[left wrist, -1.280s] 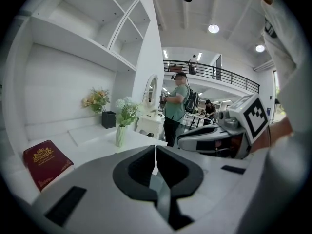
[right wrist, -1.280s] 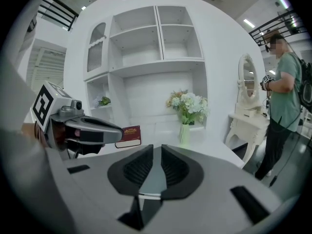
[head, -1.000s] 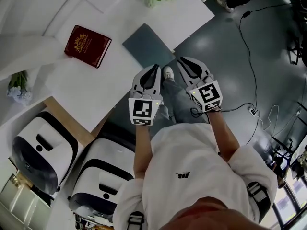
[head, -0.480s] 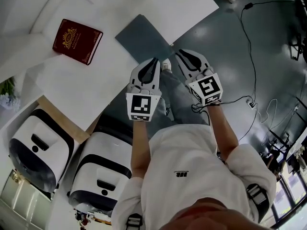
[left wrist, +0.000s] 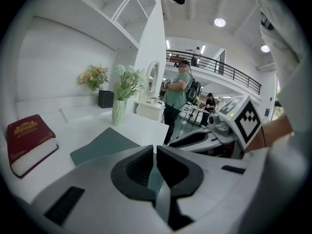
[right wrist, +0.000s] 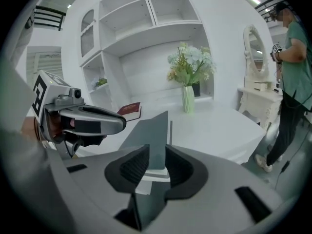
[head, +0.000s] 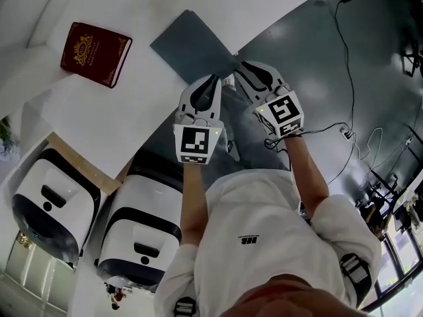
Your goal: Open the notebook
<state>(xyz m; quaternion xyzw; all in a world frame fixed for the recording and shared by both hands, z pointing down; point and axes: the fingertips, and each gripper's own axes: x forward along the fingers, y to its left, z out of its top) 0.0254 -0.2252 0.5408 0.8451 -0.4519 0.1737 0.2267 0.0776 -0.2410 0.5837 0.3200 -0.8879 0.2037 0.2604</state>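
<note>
A grey notebook (head: 192, 45) is seen lying closed and flat on the white table (head: 119, 117), close to the edge nearest the person. A red book (head: 96, 53) with a gold emblem is placed well apart from it, farther in on the table. The left tongs (left wrist: 152, 147) are held short of the table's edge with the jaws drawn almost together, and nothing is gripped between them. The right tongs (right wrist: 157, 150) are held just beside them and are pointed at the notebook's near corner; their jaws have just been opening and are now parted. The notebook is seen in line through the gap, but it is not pressed by either pad. A vase of flowers (right wrist: 188, 99) is stood at the far side of the table.
</note>
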